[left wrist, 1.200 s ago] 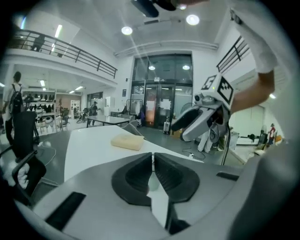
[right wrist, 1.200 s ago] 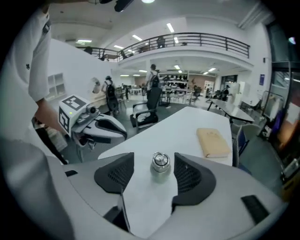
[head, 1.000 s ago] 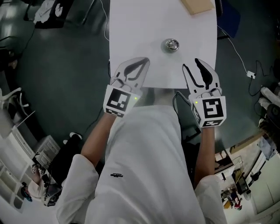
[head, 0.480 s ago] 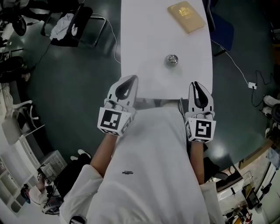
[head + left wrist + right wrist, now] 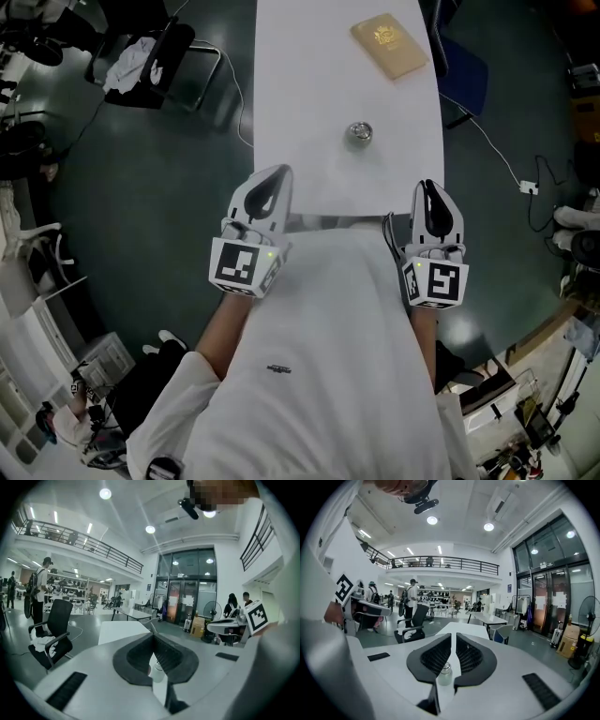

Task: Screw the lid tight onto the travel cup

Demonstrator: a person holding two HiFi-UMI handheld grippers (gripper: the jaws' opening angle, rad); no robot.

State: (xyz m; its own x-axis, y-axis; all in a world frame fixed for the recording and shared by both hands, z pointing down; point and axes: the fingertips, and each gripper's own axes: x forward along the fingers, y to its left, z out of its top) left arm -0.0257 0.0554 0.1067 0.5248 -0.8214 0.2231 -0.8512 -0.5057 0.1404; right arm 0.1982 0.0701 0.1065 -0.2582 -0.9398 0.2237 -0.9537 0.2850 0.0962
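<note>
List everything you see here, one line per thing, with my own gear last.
Long white table: one, white, straight ahead.
Small round travel cup with a silvery top: one, silvery, upright at mid-table, apart from both tools.
Flat tan book: one, tan, at the table's far end, towards the right.
Black office chair: one, black, on the floor left of the table.
Crumpled white cloth: one, white, on that chair.
Blue chair: one, blue, right of the table, partly hidden.
White coat: one, white, worn by the person.
Left tool: one, white with black pads, at the table's near edge; shut, empty.
Right tool: one, same colours, at the near right corner; shut, empty.
</note>
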